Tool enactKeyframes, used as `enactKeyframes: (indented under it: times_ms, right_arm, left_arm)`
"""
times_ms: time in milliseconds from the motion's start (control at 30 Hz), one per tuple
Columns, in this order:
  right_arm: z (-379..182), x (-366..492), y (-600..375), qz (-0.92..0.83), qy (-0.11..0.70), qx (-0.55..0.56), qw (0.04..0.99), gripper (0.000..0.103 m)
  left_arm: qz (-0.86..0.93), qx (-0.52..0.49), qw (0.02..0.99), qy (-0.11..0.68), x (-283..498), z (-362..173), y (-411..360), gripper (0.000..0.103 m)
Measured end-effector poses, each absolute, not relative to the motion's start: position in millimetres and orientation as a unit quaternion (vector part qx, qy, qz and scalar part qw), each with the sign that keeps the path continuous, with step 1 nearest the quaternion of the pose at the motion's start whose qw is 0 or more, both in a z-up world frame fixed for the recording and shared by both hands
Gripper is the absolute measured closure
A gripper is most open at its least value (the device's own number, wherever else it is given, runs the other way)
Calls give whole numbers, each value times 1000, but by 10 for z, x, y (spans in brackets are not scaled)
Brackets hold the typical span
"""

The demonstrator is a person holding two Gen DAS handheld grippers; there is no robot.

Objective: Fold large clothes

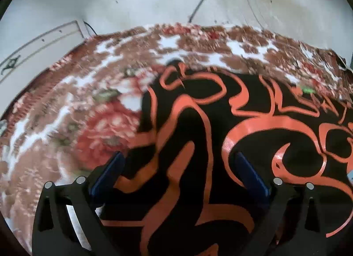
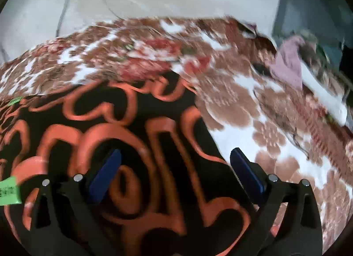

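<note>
A brown, white and red floral blanket [image 1: 72, 123] covers the bed; on it lies the black garment with orange swirl print [image 1: 198, 128]. Only the right view shows pink and white clothes [image 2: 293, 66] heaped at the blanket's far edge. Left gripper [image 1: 178, 159] and right gripper [image 2: 175, 154] hang above the garment, jaws wide, empty.

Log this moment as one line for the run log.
left hand-held gripper: open, over black garment | right hand-held gripper: open | garment on floral blanket
</note>
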State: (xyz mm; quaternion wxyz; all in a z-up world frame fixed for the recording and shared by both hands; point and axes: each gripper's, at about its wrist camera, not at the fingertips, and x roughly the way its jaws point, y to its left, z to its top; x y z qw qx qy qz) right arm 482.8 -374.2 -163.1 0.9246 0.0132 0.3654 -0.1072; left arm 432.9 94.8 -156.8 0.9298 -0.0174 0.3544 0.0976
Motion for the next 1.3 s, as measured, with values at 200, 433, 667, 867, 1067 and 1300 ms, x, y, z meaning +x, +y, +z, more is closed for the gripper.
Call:
enactKeyframes:
  times_ms: [200, 433, 667, 867, 1067, 1300]
  right_arm:
    - [-1048, 4537, -3686, -44, 295, 81, 951, 5]
    - [-775, 4397, -2766, 66, 284, 14, 956, 5]
    - [-1053, 4439, -2285, 96, 310, -12, 946, 5]
    - [-1289, 4522, -2253, 92, 338, -13, 937, 5]
    - [-1430, 4579, -2207, 78, 346, -30, 935, 5]
    - [-1478, 4592, -2177, 74, 345, -40, 935, 5]
  left_arm:
    - [54, -104, 957, 266, 3617, -784, 998, 5]
    - [-30, -223, 936, 271, 2609, -973, 797, 5]
    - [-106, -399, 852, 321, 2682, -1645, 823, 5]
    - [-87, -415, 843, 332, 2960, -1932, 836, 5]
    - [-45, -409, 854, 317, 3094, -1950, 894, 5]
    - [-3, -407, 860, 306, 3450, -2012, 949, 5]
